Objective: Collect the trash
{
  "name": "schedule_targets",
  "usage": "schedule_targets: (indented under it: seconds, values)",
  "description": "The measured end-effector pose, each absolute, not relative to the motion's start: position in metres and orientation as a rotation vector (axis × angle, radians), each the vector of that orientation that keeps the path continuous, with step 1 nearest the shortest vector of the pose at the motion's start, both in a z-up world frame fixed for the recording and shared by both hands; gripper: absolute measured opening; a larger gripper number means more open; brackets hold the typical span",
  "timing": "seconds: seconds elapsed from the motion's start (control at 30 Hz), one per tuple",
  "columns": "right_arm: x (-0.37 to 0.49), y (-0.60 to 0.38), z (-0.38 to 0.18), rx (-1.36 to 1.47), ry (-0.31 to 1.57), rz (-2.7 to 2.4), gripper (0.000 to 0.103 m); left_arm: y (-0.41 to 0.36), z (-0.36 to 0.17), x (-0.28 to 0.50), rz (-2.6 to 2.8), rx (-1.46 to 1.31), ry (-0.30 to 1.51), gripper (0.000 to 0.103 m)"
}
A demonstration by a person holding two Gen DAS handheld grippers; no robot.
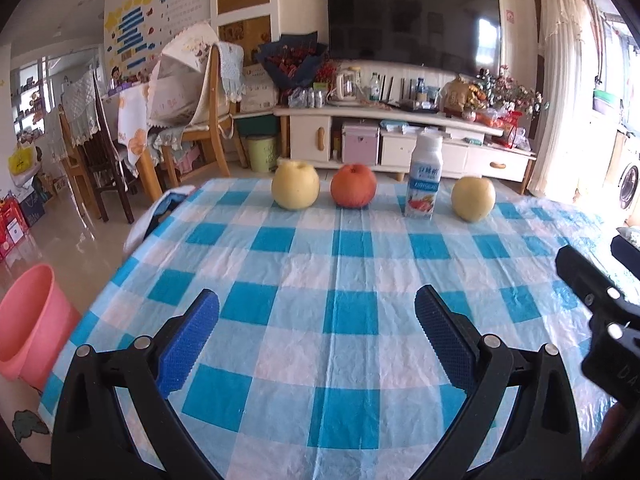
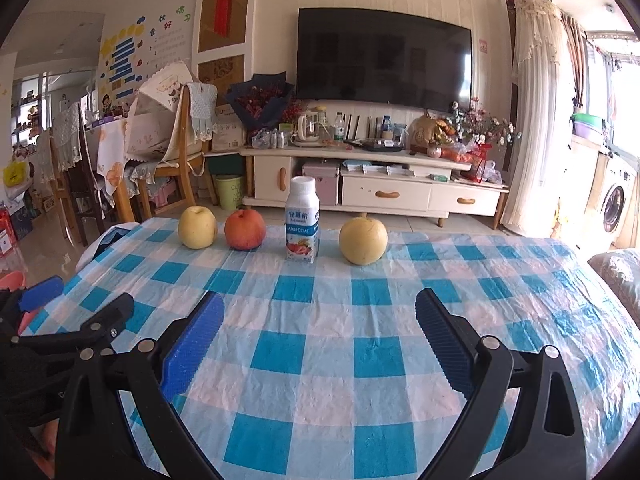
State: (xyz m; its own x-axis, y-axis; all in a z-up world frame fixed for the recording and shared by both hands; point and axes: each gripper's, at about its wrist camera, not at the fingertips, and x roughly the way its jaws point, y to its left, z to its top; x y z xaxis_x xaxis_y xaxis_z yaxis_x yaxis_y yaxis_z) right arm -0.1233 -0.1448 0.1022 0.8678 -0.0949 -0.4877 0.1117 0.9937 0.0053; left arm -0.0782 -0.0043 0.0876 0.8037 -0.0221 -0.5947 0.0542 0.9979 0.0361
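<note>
Showing pink plastic bucket (image 1: 28, 320) fully only in left view; both left gripper (image 1: 317, 312) and right gripper (image 2: 318, 314) spread wide, empty; white cylindrical yogurt bottle (image 2: 302, 224) upright on crinkled blue-checked plastic tablecloth (image 2: 320, 360).

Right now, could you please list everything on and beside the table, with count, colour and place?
bottle: 1, white with blue label, upright at the far edge, between the red apple and the right pear
pears: 2, yellow, far edge, one at each end of the row
apple: 1, red-orange, far edge, beside the left pear
tablecloth: 1, blue and white checked, covering the table
bucket: 1, pink, on the floor left of the table
left gripper: open, above the near cloth
right gripper: open, above the near cloth
</note>
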Motion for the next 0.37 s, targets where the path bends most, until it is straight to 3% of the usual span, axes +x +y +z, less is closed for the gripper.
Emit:
schedule_targets:
  seconds: [0.37]
  values:
    - [-0.069,-0.142,0.02,0.067,0.853,-0.143,0.095,0.002,0.01,-0.028,0.022,0.042,0.909,0.099]
